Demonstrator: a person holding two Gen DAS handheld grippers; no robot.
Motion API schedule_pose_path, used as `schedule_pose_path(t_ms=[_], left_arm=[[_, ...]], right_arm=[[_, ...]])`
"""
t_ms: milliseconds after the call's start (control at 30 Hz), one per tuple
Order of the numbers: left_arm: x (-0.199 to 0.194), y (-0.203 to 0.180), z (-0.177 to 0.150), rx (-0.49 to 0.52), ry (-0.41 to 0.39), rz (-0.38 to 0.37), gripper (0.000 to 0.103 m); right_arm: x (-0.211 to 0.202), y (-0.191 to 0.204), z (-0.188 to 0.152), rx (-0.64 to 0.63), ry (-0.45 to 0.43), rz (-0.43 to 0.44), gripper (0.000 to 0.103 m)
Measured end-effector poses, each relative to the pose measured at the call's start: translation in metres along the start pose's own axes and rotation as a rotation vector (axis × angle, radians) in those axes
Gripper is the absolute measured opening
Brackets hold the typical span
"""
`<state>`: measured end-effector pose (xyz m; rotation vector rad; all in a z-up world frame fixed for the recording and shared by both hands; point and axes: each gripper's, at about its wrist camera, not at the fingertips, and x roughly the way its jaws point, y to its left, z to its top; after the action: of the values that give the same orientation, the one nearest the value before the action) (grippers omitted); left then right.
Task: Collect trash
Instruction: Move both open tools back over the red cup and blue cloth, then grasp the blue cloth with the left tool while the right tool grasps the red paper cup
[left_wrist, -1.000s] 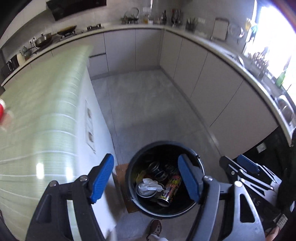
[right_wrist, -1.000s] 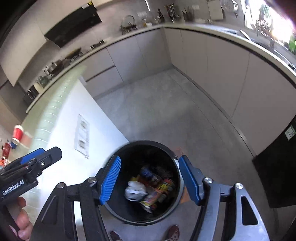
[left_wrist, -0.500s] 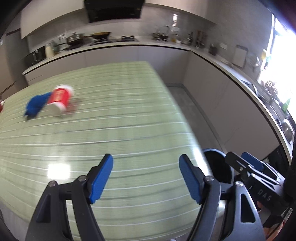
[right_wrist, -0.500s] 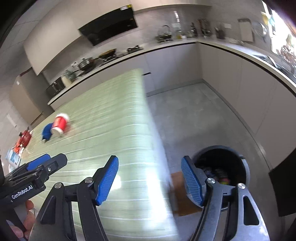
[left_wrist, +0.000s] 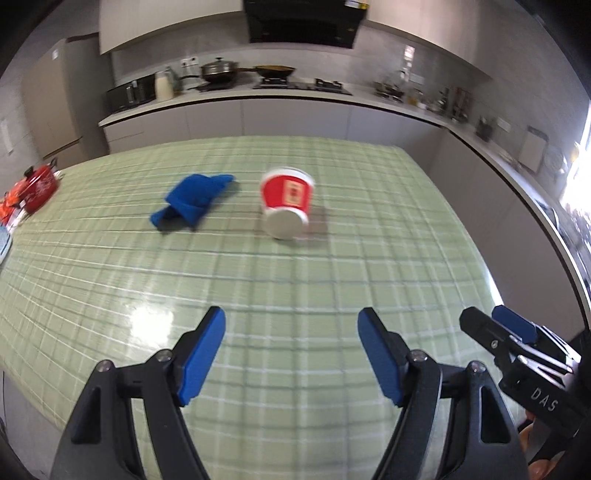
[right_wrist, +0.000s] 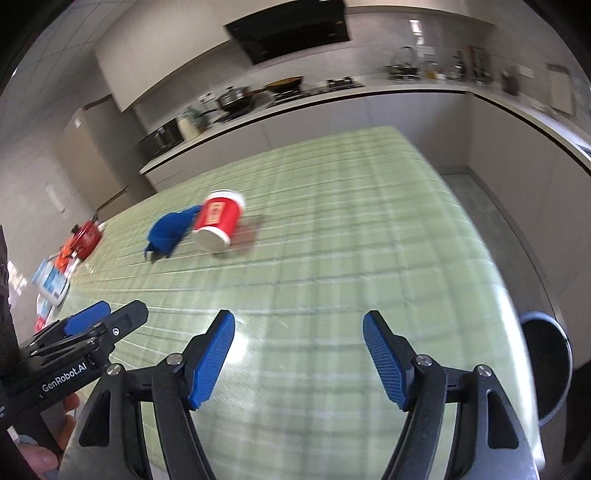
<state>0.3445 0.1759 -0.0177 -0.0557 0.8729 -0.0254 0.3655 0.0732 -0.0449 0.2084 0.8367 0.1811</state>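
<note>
Left wrist view: the left gripper (left_wrist: 291, 350) gapes wide and empty over the green table (left_wrist: 332, 280). A red cup (left_wrist: 286, 206) lies tipped mid-table, a blue cloth (left_wrist: 192, 203) just left of it.

Right wrist view: the right gripper (right_wrist: 299, 354), jaws just opening, holds nothing; the cup (right_wrist: 218, 221) touches the cloth (right_wrist: 170, 230); the bin (right_wrist: 546, 354) stands past the table's right edge.
</note>
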Motion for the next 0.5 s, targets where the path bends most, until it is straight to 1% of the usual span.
schedule_pose_path(t_ms=[167, 233, 333, 400, 500], left_arm=[[0.02, 0.032, 0.021, -0.046, 0.008, 0.047, 0.076], [0.028, 0.044, 0.029, -0.039, 0.004, 0.085, 0.076], [0.038, 0.063, 0.036, -0.059, 0.007, 0.101, 0.076], [0.047, 0.076, 0.045, -0.057, 0.009, 0.119, 0.076], [0.064, 0.095, 0.059, -0.044, 0.017, 0.124, 0.076]], right_arm=[[0.038, 0.023, 0.028, -0.044, 0.019, 0.07, 0.074], [0.053, 0.033, 0.039, -0.053, 0.027, 0.091, 0.074], [0.076, 0.05, 0.052, -0.072, 0.051, 0.096, 0.074], [0.089, 0.061, 0.06, -0.08, 0.064, 0.098, 0.074], [0.113, 0.076, 0.071, -0.068, 0.069, 0.087, 0.077]])
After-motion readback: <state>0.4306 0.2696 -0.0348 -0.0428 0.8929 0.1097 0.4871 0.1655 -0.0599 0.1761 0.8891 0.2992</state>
